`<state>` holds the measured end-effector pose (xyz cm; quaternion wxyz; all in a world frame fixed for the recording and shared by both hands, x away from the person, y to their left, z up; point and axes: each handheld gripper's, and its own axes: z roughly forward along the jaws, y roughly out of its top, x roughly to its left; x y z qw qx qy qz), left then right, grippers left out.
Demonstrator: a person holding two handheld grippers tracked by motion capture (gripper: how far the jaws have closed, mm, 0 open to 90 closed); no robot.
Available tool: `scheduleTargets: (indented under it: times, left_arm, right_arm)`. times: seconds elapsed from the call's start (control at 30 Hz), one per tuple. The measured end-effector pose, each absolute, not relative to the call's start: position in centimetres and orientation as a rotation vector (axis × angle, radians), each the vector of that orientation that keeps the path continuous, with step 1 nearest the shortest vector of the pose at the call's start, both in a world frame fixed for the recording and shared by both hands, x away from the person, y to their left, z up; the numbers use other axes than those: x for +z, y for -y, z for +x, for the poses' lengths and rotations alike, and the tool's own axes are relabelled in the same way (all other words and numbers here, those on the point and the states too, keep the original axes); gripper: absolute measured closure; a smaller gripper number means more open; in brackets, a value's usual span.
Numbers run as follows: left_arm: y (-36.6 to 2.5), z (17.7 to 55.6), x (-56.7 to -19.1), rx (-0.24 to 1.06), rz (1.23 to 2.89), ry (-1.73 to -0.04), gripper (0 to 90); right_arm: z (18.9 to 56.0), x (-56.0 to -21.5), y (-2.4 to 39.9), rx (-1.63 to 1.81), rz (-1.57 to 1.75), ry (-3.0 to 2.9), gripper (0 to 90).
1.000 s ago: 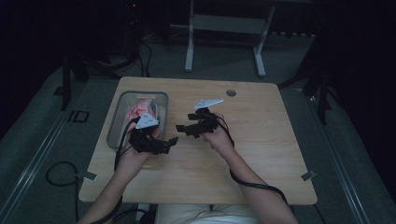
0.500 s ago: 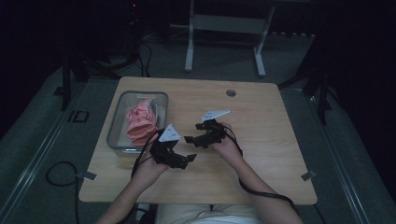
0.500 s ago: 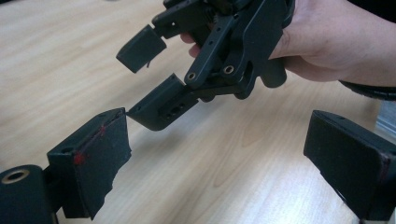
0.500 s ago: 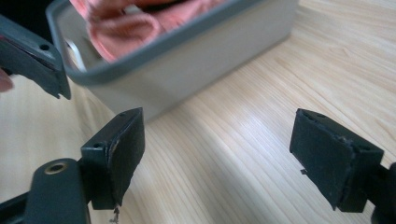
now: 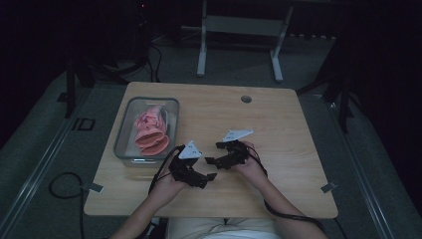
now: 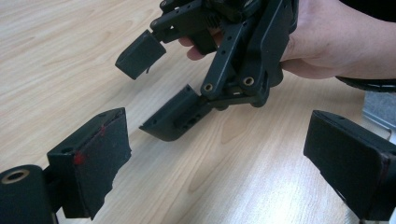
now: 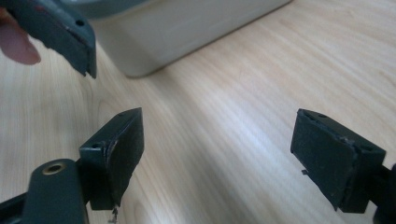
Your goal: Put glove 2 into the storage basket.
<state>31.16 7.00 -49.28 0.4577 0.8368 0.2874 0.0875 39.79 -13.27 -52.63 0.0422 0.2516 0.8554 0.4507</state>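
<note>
My left gripper [image 5: 208, 178] hovers low over the wooden table [image 5: 278, 124] near its front middle, jaws wide open and empty [image 6: 219, 172]. My right gripper [image 5: 213, 153] is just beyond it, pointing left toward it, also open with nothing between its jaws [image 7: 224, 154]. In the left gripper view the right gripper [image 6: 156, 86] hangs close ahead, held in a hand [image 6: 336, 42]. A tip of the left gripper's jaw [image 7: 60, 32] appears at the top left of the right gripper view. A grey tray [image 5: 123, 130] at the table's left holds a pink bundle [image 5: 152, 130].
The tray's pale wall [image 7: 187, 28] stands just past the right gripper's jaws. A round cable hole [image 5: 246, 99] sits at the table's far middle. A metal stand [image 5: 239, 30] is on the floor behind the table. Cables trail from both grippers over the front edge.
The left gripper has left the tray area and moved right and toward the person. The right gripper has also drawn back toward the front, and the two now face each other closely.
</note>
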Motion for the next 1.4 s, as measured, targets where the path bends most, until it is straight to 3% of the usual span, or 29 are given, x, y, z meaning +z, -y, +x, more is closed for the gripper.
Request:
scheduleTargets:
  times: [0.6,1.4]
  left_arm:
    - [-5.5,30.5,-52.8,0.171,2.134,-0.653,6.6]
    - [-5.4,30.4,-55.0,0.209,2.176,-0.664,6.8]
  right_arm:
    - [38.2,-55.2,15.7,1.349,0.821,-2.625,17.2]
    - [36.7,-55.7,18.7,1.299,0.818,-2.587,17.2]
